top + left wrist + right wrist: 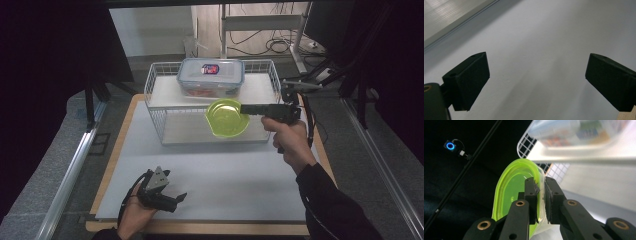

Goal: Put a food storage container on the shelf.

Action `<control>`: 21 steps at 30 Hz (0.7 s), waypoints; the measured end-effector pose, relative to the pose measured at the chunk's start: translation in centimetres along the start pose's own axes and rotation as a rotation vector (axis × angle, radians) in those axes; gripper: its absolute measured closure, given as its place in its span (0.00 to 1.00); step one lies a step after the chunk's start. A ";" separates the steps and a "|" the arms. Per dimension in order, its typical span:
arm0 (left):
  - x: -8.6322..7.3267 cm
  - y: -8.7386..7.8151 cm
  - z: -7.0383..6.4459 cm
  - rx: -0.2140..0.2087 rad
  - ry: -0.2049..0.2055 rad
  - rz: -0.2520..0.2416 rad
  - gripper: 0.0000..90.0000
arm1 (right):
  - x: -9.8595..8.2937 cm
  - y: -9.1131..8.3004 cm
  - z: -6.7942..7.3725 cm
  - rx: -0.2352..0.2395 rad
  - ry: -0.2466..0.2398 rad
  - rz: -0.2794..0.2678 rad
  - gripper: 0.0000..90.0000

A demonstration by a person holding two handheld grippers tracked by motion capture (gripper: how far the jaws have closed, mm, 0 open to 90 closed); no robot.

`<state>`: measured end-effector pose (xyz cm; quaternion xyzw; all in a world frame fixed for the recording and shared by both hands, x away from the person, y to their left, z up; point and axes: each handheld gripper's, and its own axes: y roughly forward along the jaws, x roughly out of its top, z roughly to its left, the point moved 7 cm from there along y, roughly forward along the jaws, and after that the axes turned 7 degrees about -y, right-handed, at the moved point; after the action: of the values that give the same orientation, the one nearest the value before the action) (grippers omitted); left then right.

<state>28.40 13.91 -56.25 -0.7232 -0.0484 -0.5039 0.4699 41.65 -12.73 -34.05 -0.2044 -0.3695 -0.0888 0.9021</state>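
A: What does the right hand-held gripper (245, 108) hold?
B: Its jaws are closed on the rim of the green bowl (227, 117), lifted in front of the wire rack (155, 80).
A: And the left hand-held gripper (179, 198)?
B: Wide open, holding nothing, low over the counter (225, 175).
A: Any writing?
B: The box (211, 76) on the rack has a label, too blurred to read.

dim, dark edges | even overhead light | container (584, 132) blurred

The bowl (227, 118) is translucent lime green; the wire rack (159, 124) is white with a grid mesh. The clear box (210, 77) has a bluish lid and a label, perhaps red and blue; both grippers' jaws are black.
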 end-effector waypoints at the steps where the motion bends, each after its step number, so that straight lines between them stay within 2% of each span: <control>1: 0.0 0.0 0.0 0.000 0.000 -0.001 0.06 | 0.5 0.0 0.2 -0.001 -0.002 -0.005 0.91; 5: -0.1 0.0 0.1 0.001 0.005 0.005 0.06 | 2.8 -0.1 1.1 0.014 0.001 -0.035 0.91; 9: -0.1 0.0 0.0 -0.001 0.002 0.005 0.06 | 4.9 0.1 1.5 0.001 0.000 -0.067 0.91; 15: 0.0 -0.1 0.1 -0.001 0.000 -0.004 0.06 | 8.0 1.0 1.8 -0.050 -0.004 -0.109 0.91; 21: 0.1 -0.2 0.1 -0.003 -0.007 -0.017 0.06 | 10.5 2.6 1.2 -0.114 0.019 -0.145 0.91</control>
<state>28.43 14.02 -56.06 -0.7251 -0.0554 -0.5055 0.4642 49.21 -9.96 -26.71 -0.2272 -0.3689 -0.1766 0.8838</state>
